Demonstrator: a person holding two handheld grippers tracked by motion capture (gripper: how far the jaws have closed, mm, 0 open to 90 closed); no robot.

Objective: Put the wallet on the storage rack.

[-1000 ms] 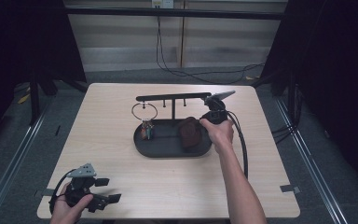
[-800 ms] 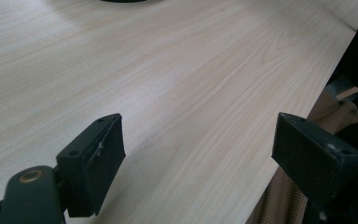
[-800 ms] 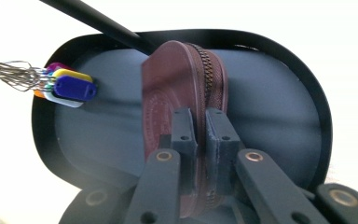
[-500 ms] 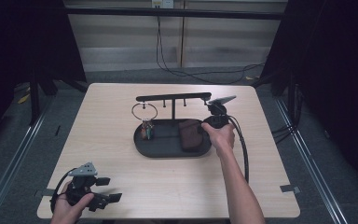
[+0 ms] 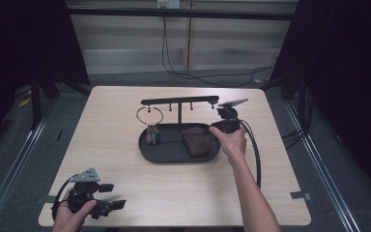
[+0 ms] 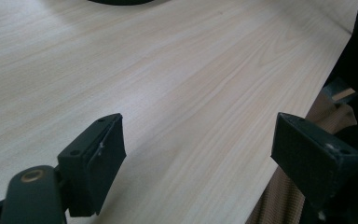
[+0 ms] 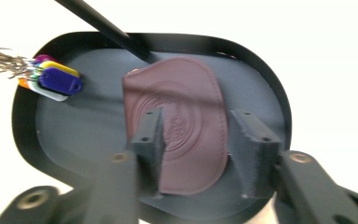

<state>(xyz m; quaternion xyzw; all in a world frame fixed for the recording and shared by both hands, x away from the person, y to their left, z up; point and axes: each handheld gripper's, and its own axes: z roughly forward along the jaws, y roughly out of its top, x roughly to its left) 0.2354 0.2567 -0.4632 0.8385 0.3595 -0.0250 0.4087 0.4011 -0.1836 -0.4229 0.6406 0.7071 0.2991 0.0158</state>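
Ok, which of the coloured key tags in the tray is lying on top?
The dark blue tag: it lies over the yellow, white and orange ones at the left end of the black tray.

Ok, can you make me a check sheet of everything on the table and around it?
Surface: pale wooden table, flat.
Job's things: brown leather pouch lies flat in the black oval tray; a bunch of coloured key tags lies at the tray's other end, on a wire ring under the black hook bar.
Clutter: nothing seen.
Grippers: right claw has just been opening above the pouch, jaws either side of it, not pressing; left claw open over bare table near its edge.
Cables: a black one trails from each claw; more lie on the floor behind.
Surroundings: dark curtains, grey floor, metal rails.
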